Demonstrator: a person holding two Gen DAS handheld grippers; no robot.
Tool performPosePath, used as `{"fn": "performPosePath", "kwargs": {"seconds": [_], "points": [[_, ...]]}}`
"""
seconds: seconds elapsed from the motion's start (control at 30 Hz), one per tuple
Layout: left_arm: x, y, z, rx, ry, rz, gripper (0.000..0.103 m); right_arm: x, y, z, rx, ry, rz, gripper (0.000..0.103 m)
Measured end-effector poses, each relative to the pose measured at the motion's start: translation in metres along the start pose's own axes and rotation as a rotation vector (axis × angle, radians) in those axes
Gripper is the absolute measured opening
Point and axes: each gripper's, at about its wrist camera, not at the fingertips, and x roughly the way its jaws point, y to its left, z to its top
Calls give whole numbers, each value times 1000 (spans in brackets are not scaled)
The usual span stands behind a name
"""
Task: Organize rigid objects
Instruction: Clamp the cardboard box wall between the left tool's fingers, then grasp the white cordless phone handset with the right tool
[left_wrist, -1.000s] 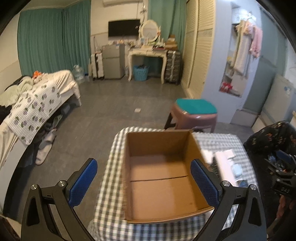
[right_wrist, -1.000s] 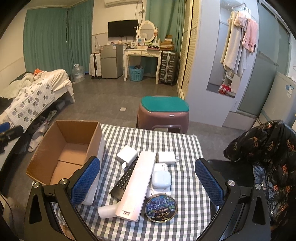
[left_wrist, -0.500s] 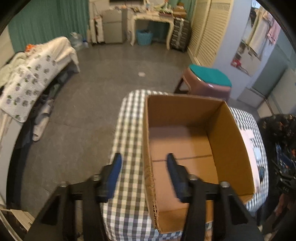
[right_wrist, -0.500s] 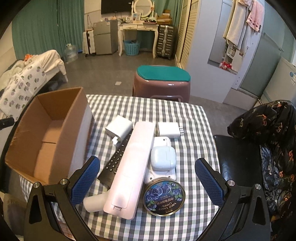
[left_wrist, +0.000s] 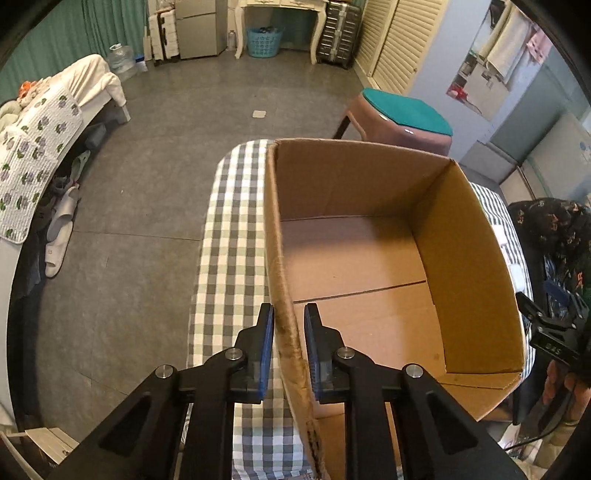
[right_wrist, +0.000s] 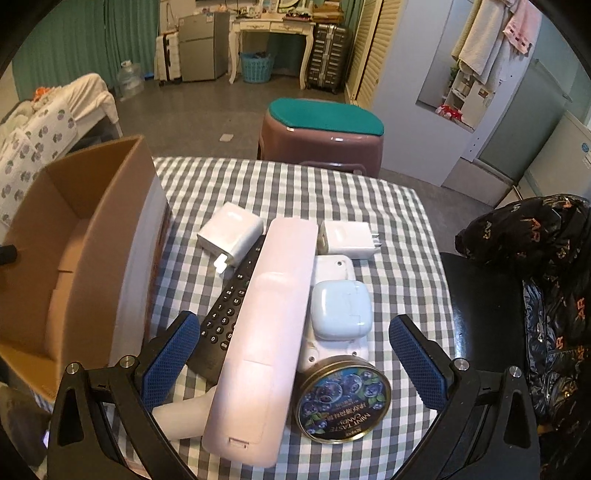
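Two grippers: left gripper (left_wrist: 289, 350) pinches the cardboard box (left_wrist: 369, 258) wall, right gripper (right_wrist: 295, 354) spread above the white remote (right_wrist: 266, 332); tugging the thin wall could tip the box.

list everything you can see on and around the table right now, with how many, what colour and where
cardboard box: 1, brown, open and empty, left part of the table
table: 1, grey-and-white checked cloth
long remote: 1, white, middle of the pile, lying over other items
black remote: 1, black, partly under the long remote
chargers: 2, white, far side of the pile; second one
earbud case: 1, pale blue, on a flat white device
candy tin: 1, round, blue lid, near edge
stool: 1, mauve with teal seat, behind the table
black bag: 1, patterned, right of the table
left tool: 1, blue pads, shut on the box wall
right tool: 1, blue pads, open above the pile
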Motion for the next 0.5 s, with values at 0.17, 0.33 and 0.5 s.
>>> {"fn": "performPosePath", "kwargs": {"seconds": [0.17,0.33,0.5], "points": [[7,0,3,1,27,15,17,15,5,0,-13,24,7,102],[11,-1,7,2,27,29,14,31,7,3,-15,55,17,90],[11,-1,7,4,26,38,14,39,11,5,-54,52,-17,75]]}}
